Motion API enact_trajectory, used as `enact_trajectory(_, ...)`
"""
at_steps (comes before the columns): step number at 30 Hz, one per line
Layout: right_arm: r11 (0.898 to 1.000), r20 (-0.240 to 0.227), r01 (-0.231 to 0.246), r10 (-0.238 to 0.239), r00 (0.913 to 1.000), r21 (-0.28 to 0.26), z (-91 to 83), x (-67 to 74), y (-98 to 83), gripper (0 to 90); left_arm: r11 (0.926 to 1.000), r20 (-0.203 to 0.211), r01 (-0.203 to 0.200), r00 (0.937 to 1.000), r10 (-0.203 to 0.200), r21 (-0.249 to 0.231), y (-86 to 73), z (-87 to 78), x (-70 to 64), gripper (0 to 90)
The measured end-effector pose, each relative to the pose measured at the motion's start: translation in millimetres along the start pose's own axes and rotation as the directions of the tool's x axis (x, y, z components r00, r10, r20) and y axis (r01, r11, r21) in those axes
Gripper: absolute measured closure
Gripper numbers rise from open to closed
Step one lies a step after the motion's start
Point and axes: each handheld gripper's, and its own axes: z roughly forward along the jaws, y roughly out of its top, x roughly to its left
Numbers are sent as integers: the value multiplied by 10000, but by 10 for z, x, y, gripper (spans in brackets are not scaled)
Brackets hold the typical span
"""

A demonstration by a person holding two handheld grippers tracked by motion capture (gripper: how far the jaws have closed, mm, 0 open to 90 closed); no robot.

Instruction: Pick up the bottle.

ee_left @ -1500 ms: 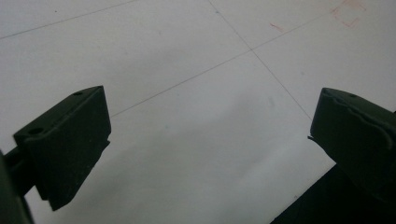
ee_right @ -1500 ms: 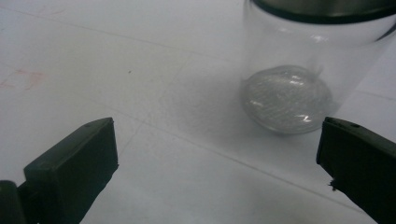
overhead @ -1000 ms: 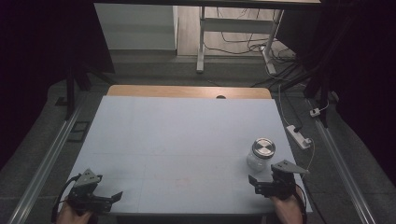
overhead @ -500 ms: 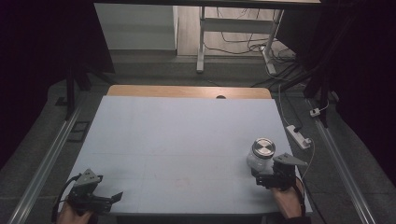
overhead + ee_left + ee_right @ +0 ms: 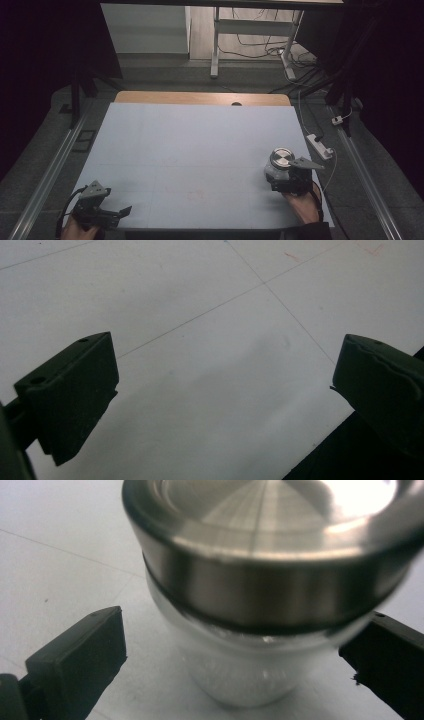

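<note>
**Lining up on the jar at the right edge**

I have the right gripper [image 5: 280, 176] set around a small jar [image 5: 280, 165] that stands upright near the right side of the pale table [image 5: 200, 145], on my near half of it. In the right gripper view the jaws stand wide, one on each side of the jar [image 5: 250, 645], and I see a gap on the left side; on the right the lid hides the contact, so I cannot say whether that jaw touches. Nothing is gripped yet, as far as I can judge.

The jar has a frosted, whitish body that narrows toward its foot and a broad brushed-metal lid [image 5: 280, 545] that overhangs it, with a dark ring beneath the lid. I take the body for glass or hard plastic: stiff, smooth, likely slippery, and breakable if it tips. The metal lid would make it top-heavy.

I would close on the body just under the dark ring, where it is widest and the overhang would stop it sliding down through the pads. A grip lower on the taper might squeeze it out; a grip on the lid alone could pull the lid off.

My left gripper [image 5: 107, 212] rests at the near left corner, jaws wide apart over bare table [image 5: 210, 355], holding nothing.
</note>
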Motion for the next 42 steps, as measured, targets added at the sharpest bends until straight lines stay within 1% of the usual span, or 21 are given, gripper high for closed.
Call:
enact_trajectory(2, 10000, -18, 21, -22, 10000, -73, 20, -1, 13, 0, 10000, 42, 2, 10000, -2, 18, 0, 0, 2, 0)
enact_trajectory(7, 9998, 221, 189, -188, 9996, -64, 56, -13, 46, 0, 10000, 47, -19, 10000, 19, 31, 1, 3, 1, 0)
enact_trajectory(9, 9999, 295, 167, -167, 9994, -21, 73, -14, 55, 0, 10000, 66, -9, 10000, 9, 28, 1, 3, 3, 0)
enact_trajectory(12, 9999, 362, 132, -128, 9993, -109, 85, -25, 66, 0, 10000, 85, 0, 10000, 0, 31, 1, 3, 5, 0)
enact_trajectory(15, 9998, 325, 79, -72, 9994, -206, 86, -40, 70, 9, 10000, 109, 34, 9999, -34, 7, -1, 0, 9, 0)
enact_trajectory(17, 9992, 304, 84, -71, 9995, -400, 82, -45, 76, 32, 10000, 148, 66, 9999, -66, 3, -1, 0, 13, 0)
enact_trajectory(19, 9986, 260, 111, -97, 9996, -517, 74, -50, 85, 83, 10000, 154, 78, 9999, -78, 4, -1, 1, 15, 0)
enact_trajectory(20, 9989, 211, 117, -108, 9997, -446, 75, -49, 87, 112, 10000, 154, 77, 9999, -77, 8, -1, 2, 14, 0)
enact_trajectory(22, 9989, 238, 226, -216, 9995, -405, 85, -55, 87, 134, 10000, 158, 58, 9999, -58, 22, 0, 2, 14, 0)
enact_trajectory(23, 9989, 155, 196, -190, 9997, -416, 85, -62, 88, 135, 10000, 162, 60, 9999, -60, 19, 0, 2, 14, 0)
enact_trajectory(25, 9988, 187, 341, -334, 9993, -357, 78, -63, 89, 140, 10000, 163, 62, 9998, -63, 24, 0, 2, 14, 0)
enact_trajectory(36, 9989, 203, 407, -403, 9990, -238, 70, -51, 109, 145, 10000, 272, 62, 9996, -61, -45, -3, -4, 21, 0)
enact_trajectory(39, 9989, -45, 419, -420, 9991, -201, 59, -41, 114, 145, 9999, 299, 77, 9995, -75, -69, -4, -6, 23, 0)
enact_trajectory(40, 9986, -107, 481, -483, 9988, -230, 54, -27, 119, 145, 9999, 314, 80, 9995, -78, -69, -4, -7, 25, 0)
enact_trajectory(42, 9966, -165, 773, -779, 9968, -300, 38, 20, 136, 145, 9999, 331, 91, 9994, -89, -73, -5, -6, 27, 0)
